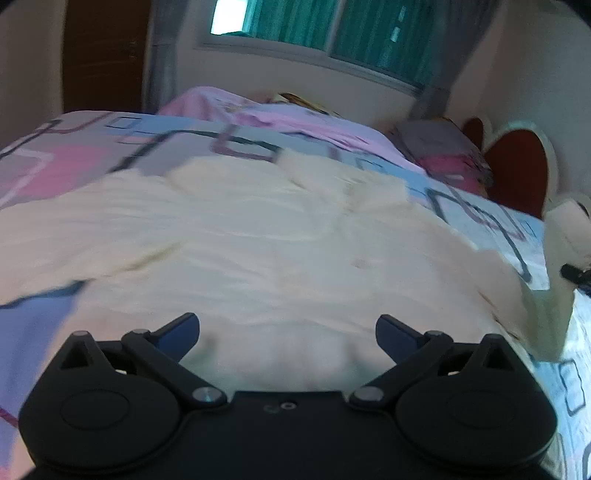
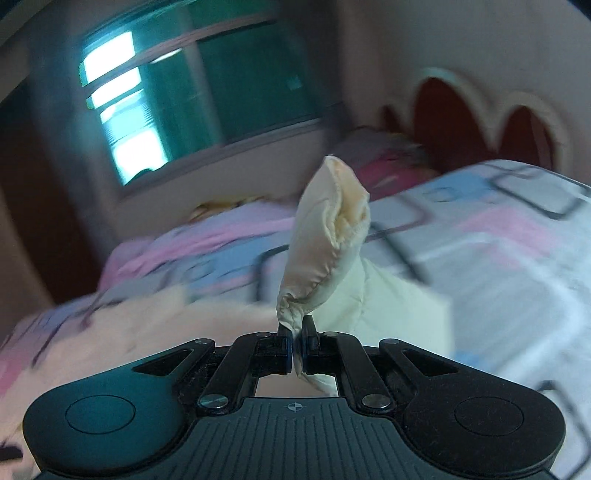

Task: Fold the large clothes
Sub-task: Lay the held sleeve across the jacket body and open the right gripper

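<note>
On the patterned bedspread (image 1: 524,236) the cream garment (image 1: 258,236) lies spread; the left gripper (image 1: 288,332) hovers above it, jaws wide apart, while the right gripper (image 2: 296,341) pinches a lifted cream fold

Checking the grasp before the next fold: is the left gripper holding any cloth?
No. The left gripper is open above the cream garment, nothing between its fingers.

L wrist cam low over bed (image 1: 92,147), facing window (image 1: 332,33), R cam likewise, tilted, both share bed
</note>
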{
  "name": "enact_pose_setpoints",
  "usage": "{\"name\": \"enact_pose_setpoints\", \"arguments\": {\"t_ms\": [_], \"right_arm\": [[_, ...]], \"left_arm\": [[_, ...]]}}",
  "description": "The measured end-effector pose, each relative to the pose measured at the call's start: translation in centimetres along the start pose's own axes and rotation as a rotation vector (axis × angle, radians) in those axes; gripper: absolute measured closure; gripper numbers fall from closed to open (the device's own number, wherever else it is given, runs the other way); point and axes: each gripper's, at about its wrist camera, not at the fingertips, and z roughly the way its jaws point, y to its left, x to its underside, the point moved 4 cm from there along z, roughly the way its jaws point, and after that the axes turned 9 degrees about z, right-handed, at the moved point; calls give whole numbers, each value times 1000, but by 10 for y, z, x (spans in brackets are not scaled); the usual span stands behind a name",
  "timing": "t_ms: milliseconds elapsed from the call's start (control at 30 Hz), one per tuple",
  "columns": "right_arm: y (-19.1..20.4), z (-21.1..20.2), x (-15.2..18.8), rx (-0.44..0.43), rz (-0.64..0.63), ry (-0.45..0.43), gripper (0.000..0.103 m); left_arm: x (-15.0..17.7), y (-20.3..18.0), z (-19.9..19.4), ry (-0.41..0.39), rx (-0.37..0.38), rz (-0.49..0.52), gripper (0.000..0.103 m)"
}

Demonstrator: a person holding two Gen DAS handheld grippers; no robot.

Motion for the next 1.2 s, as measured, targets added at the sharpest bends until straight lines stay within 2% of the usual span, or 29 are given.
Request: {"name": "enact_pose_setpoints", "arguments": {"t_ms": [100,267,367,467,633,700,733,767,800,867,933,1000,1033,1067,1100,1133,1167,1200], "right_arm": [[58,17,28,-70,-93,72,99],[143,44,85,-162,-215,194,99],[173,64,115,-203,-271,250,99],[204,78,147,-250,-309,312,99],[226,103,179,-284,-371,396,98],[230,102,180,-262,-426,379,86],[230,98,176,-263,-424,358,62],[225,91,169,-268,-403,331,44],[219,83,161,-273,-372,303,42],[200,72,144,-262,-321,275,42],[173,62,123,-220,-269,238,42],[144,51,103,-186,-220,209,42],[131,48,95,-162,-203,191,48],[117,46,87,-132,-186,178,58],[100,45,78,-86,-162,174,63],[85,46,73,-43,-138,175,73],[71,49,67,-4,-111,180,80],[56,52,62,30,-76,187,82]], "left_arm": [[1,32,-4,-11,-17,-39,6],[5,80,-10,-13,-35,-102,6],[9,102,-15,-17,-28,-119,7],[10,119,-15,-9,-20,-134,14],[4,135,-11,-11,-13,-152,13],[-1,136,-6,-17,8,-156,8],[-3,135,-4,-21,24,-158,6],[-7,132,2,-21,43,-159,6],[-10,127,9,-15,68,-156,6],[-15,116,25,-1,122,-144,10],[-21,102,48,33,181,-122,22],[-27,95,66,41,242,-146,24],[-30,93,74,42,259,-163,24],[-32,90,82,48,252,-159,24],[-33,87,90,60,241,-141,26],[-34,84,98,74,228,-126,28],[-34,81,106,90,219,-110,34],[-34,79,112,100,219,-97,54]]}}
